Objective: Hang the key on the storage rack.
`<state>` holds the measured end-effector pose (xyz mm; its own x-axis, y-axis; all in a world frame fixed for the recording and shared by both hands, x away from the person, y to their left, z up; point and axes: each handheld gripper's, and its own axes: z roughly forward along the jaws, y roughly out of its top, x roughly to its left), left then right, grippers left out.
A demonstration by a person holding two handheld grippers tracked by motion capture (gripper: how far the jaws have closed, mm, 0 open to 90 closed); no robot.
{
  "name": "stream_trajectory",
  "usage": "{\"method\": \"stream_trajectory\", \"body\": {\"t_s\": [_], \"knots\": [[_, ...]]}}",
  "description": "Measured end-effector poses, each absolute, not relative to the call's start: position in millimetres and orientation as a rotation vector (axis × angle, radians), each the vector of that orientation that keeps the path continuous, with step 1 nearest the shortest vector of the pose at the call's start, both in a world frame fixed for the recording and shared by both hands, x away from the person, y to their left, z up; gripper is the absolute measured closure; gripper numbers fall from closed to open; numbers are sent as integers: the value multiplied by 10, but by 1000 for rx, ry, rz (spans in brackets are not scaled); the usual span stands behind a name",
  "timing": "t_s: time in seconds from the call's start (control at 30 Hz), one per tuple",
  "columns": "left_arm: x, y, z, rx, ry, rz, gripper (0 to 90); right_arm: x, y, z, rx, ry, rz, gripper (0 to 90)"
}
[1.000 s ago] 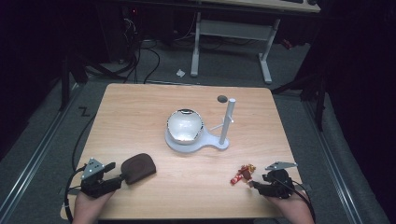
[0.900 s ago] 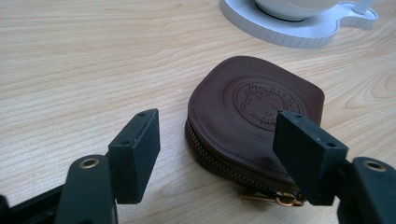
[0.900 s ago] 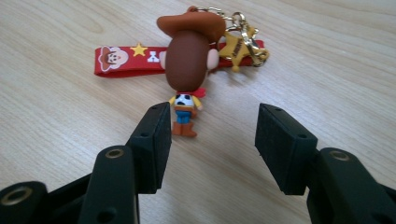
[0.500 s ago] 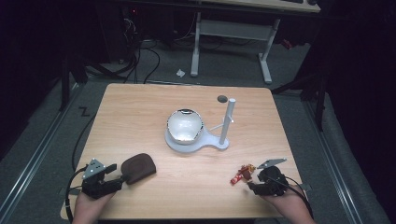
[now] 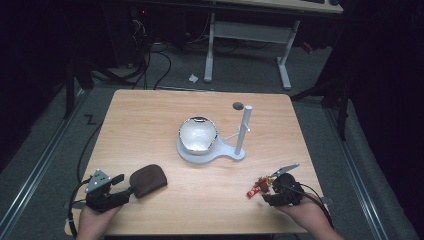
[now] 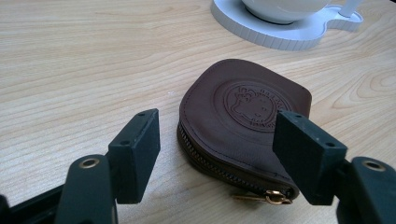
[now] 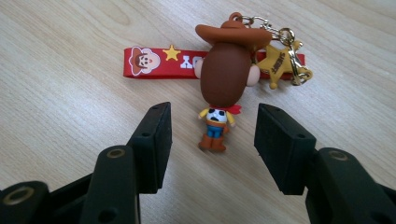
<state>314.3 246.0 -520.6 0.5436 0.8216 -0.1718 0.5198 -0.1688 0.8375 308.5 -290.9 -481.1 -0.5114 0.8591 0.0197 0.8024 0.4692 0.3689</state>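
Left gripper fingers released, straddling near edge of brown pouch. Right gripper fingers released around cowboy keychain on counter.

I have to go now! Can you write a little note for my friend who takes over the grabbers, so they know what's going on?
Left gripper: open, jaws on either side of the brown zip pouch, which lies flat on the table; no grip yet.
Right gripper: open, jaws on either side of the cowboy keychain, which lies beside its red strap.
Done: both grippers lined up.
Left: probably close on each thing and lift. The white stand and bowl sit mid-table.
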Motion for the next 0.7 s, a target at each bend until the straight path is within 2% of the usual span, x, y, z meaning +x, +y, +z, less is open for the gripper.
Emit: {"method": "stream_trajectory", "body": {"t_s": [0.5, 0.7], "knots": [[3130, 2434, -5210, 1847, 1097, 397, 324, 3222, -2890, -4733, 1431, 2574, 485, 589], [3142, 2449, -5217, 1845, 1099, 393, 325, 3264, -2878, -4751, 1450, 2582, 487, 600]]}}
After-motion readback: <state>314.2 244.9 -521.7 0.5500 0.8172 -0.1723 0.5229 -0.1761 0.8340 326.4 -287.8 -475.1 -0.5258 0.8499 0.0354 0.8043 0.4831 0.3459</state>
